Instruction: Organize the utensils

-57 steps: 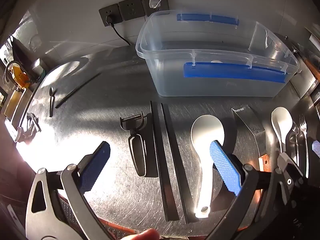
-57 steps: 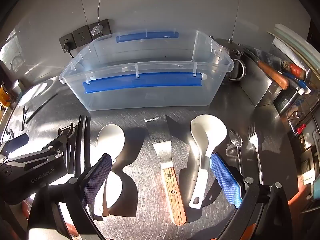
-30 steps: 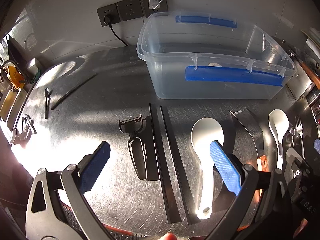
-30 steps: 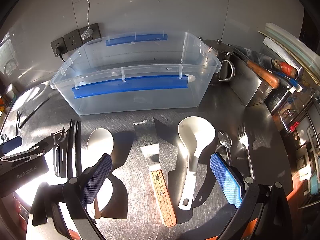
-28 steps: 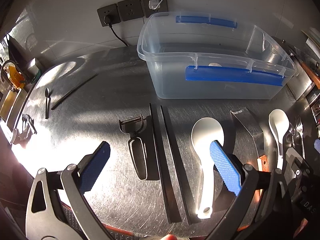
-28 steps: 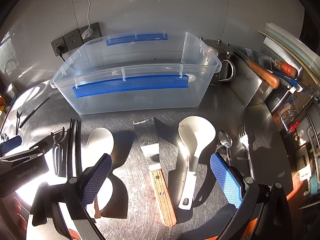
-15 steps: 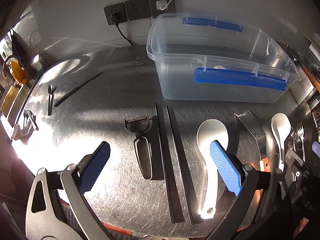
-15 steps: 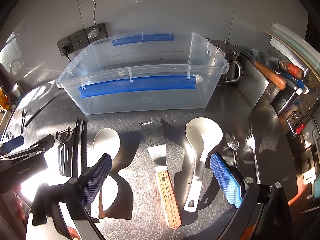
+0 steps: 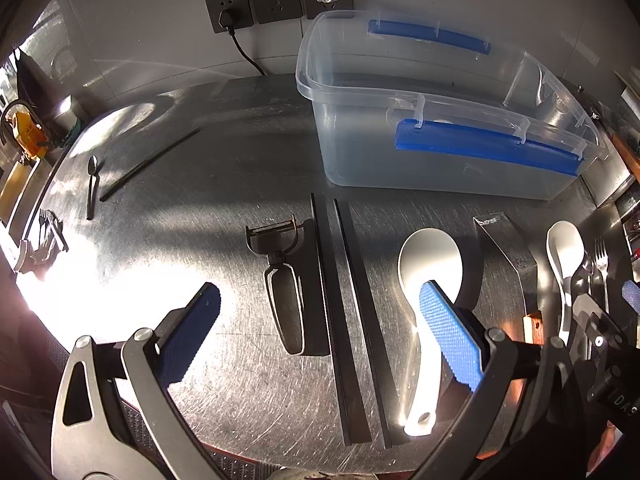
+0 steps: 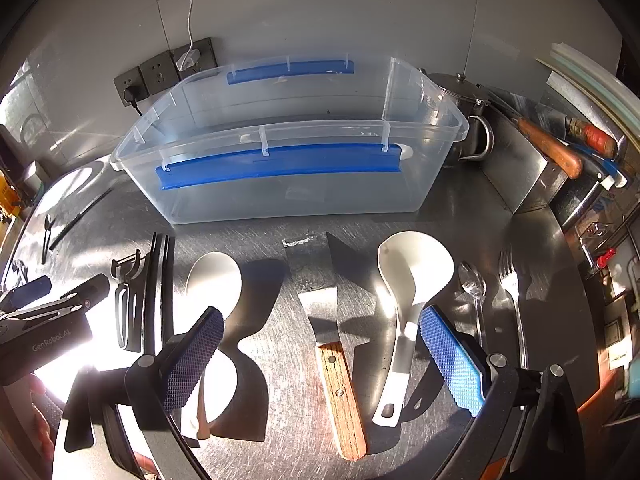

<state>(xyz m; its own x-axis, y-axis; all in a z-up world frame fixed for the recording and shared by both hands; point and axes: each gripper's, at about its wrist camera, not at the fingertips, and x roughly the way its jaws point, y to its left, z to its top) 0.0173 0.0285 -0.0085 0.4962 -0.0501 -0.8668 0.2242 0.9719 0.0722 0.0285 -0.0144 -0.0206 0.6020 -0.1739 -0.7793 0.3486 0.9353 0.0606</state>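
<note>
Left wrist view: left gripper (image 9: 320, 344) has its fingers spread wide, nothing between them, hovering over the steel table (image 9: 192, 240). Directly ahead lie a black peeler (image 9: 280, 280), two black chopsticks (image 9: 344, 312) side by side just beside it, and a white rice paddle (image 9: 428, 304) partly behind the right finger. Clear plastic bin (image 9: 440, 140) with blue latches sits at the back near the wall. A small spoon (image 9: 92, 188) and one more black stick (image 9: 148, 164) lie well apart, far left.

Right wrist view: right gripper (image 10: 320, 360) also has its fingers spread, empty. Below it: wooden-handled scraper (image 10: 328, 320), white ladle (image 10: 408, 292), then a metal spoon (image 10: 474, 292) and fork (image 10: 512, 296) to the right. The bin looks nearly empty; something white shows behind the front latch, can't tell what.

Handling, as a judgement: all light and rigid. The chopsticks are thin, flat on slick steel and likely to skid, so pinch mid-length. Take the peeler by its handle, away from the blade. Take the scraper by the wood grip, since the blade lies flush to the table. Take the ladle and paddle at the handle neck.
</note>
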